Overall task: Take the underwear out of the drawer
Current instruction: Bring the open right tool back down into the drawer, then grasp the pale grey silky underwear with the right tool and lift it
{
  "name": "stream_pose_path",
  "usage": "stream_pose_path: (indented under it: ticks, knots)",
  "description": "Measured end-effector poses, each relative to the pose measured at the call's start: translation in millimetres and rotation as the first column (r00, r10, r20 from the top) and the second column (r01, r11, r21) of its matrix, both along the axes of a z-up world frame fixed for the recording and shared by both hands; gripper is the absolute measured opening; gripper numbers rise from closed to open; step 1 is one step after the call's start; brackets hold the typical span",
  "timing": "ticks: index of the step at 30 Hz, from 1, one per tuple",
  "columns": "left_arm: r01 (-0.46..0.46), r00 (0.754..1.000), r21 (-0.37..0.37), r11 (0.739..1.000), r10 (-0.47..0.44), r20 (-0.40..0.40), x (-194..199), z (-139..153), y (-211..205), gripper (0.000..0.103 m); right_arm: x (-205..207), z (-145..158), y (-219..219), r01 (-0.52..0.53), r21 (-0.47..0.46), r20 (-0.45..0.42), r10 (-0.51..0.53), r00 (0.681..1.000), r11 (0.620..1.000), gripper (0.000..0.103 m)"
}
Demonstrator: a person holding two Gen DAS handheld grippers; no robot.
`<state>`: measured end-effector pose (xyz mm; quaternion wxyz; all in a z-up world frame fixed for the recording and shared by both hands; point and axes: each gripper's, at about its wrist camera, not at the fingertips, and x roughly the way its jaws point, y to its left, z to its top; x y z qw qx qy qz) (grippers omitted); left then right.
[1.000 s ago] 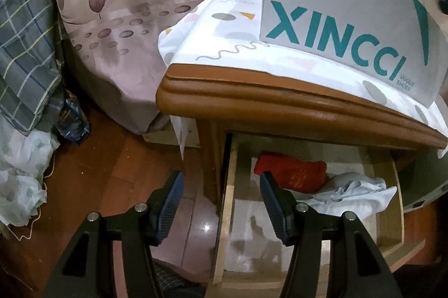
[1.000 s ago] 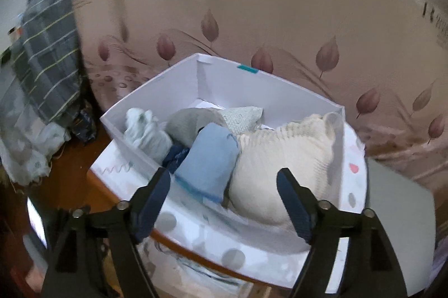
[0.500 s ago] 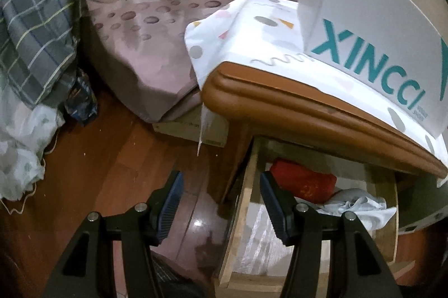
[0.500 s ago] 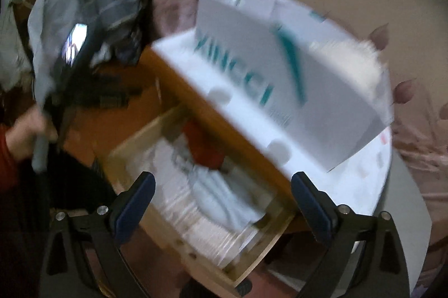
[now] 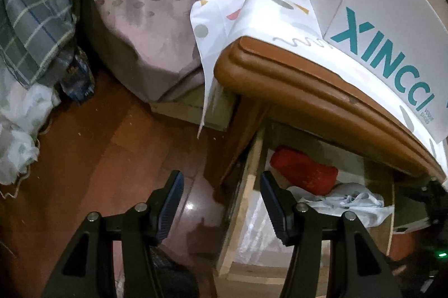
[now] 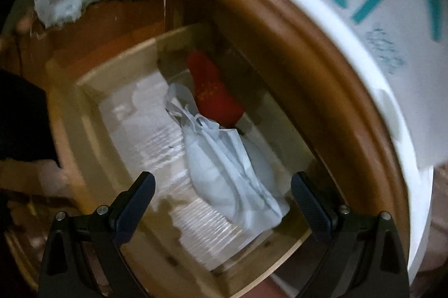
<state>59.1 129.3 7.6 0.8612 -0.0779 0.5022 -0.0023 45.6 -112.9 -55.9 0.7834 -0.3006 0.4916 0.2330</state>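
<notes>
Left view: my left gripper (image 5: 221,204) half-spread, empty, beside open drawer (image 5: 247,191). Right view: my right gripper (image 6: 222,204) wide, empty, above pale underwear (image 6: 224,172) lying by red garment (image 6: 212,91). Approach step; next, lower and pinch.

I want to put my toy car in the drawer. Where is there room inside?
The bare white lining along the left side of the drawer is free, from its front edge back to the far corner. The right side is crowded: a pale blue garment lies there, with a red garment behind it under the tabletop.
</notes>
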Motion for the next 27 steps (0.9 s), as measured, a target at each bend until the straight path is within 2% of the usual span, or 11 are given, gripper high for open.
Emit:
stream_pose_path:
  ticks: [3,5,6,9,12,13,16,18,22,27]
  knots:
    - [-0.009,1.0,-0.015,1.0,0.009,-0.013,1,-3,3,0.058,-2,-13,9,-0.048,-0.047,0.022,0.049,0.999,0.998,0.098]
    - [-0.013,1.0,-0.014,1.0,0.013,-0.018,1,-4,3,0.058,-4,-23,17,-0.1,-0.058,-0.01,0.099,0.995,0.993,0.098]
    - [-0.014,1.0,-0.014,1.0,0.013,-0.02,1,-4,3,0.058,0,-23,16,-0.086,-0.014,-0.021,0.086,0.996,0.996,0.098]
    - [-0.011,0.999,-0.012,1.0,0.011,-0.032,3,-6,2,0.058,14,-23,12,-0.034,0.003,0.007,0.034,0.999,0.999,0.099]
    - [-0.01,0.999,-0.004,1.0,0.01,-0.036,3,-8,1,0.058,27,-36,7,-0.015,0.013,-0.045,0.015,0.999,1.0,0.099]
    - [-0.008,0.999,-0.004,1.0,0.008,-0.038,3,-9,-1,0.058,30,-42,6,-0.011,0.007,-0.061,0.012,0.998,1.0,0.098]
    - [-0.006,0.999,-0.012,1.0,0.005,-0.05,3,-11,-1,0.058,31,-65,14,-0.072,-0.071,-0.021,0.071,0.997,0.995,0.099]
    - [-0.004,0.998,-0.02,1.0,0.002,-0.06,5,-14,-1,0.058,37,-77,14,-0.063,-0.073,-0.063,0.059,0.996,0.995,0.099]
    - [0.006,0.998,-0.014,1.0,-0.007,-0.068,5,-16,-3,0.058,52,-100,14,-0.04,-0.095,-0.061,0.035,0.998,0.995,0.098]
    - [0.023,0.997,0.002,1.0,-0.022,-0.073,4,-18,-9,0.058,67,-113,12,-0.013,-0.086,-0.094,0.005,0.996,0.996,0.095]
